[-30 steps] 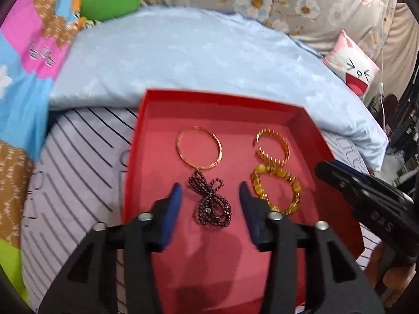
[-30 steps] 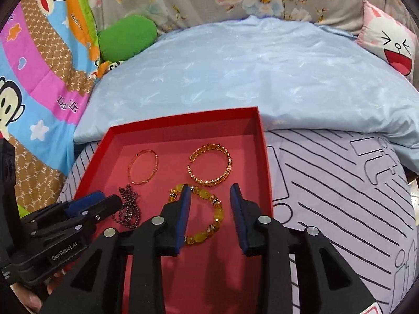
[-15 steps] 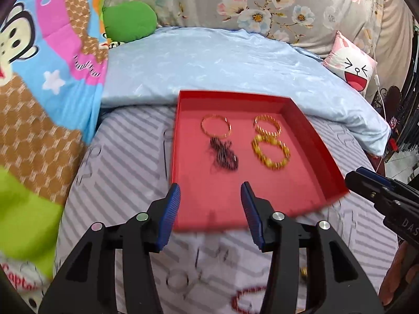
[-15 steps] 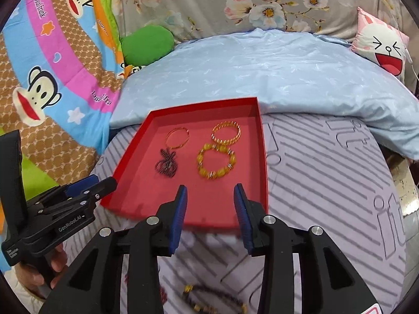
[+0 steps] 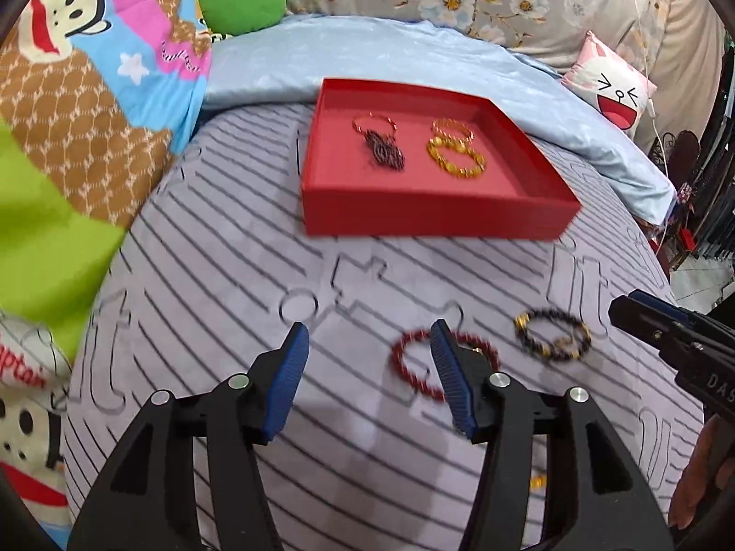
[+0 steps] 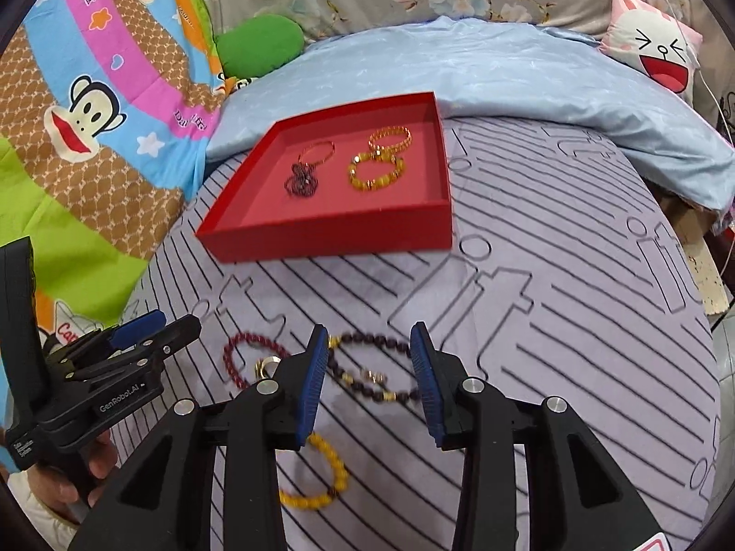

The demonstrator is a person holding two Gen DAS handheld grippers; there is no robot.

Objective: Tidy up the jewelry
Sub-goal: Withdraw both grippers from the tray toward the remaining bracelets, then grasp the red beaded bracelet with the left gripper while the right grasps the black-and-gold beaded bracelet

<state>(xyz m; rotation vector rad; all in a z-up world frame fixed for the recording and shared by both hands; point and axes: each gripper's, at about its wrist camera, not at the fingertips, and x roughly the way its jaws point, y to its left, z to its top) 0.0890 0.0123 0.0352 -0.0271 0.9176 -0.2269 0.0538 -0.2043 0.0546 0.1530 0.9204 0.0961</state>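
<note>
three loose bracelets are seen on the striped cover nearest the cameras, well short of the box. the yellow bracelet (image 6: 321, 477) lies closest, partly hidden under the right gripper (image 6: 370, 379), whose jaws stand apart, empty, framing the dark bracelet (image 6: 372, 374); this one is judged its next pick. the left gripper (image 5: 367, 372) is opening, nothing pinched, with the red bracelet (image 5: 413, 367) just past its right finger. a small gold ring (image 6: 268, 366) touches that bracelet. farther off, four pieces are already laid in the red box (image 5: 432, 220), kept apart, presumably for sorting.
</note>
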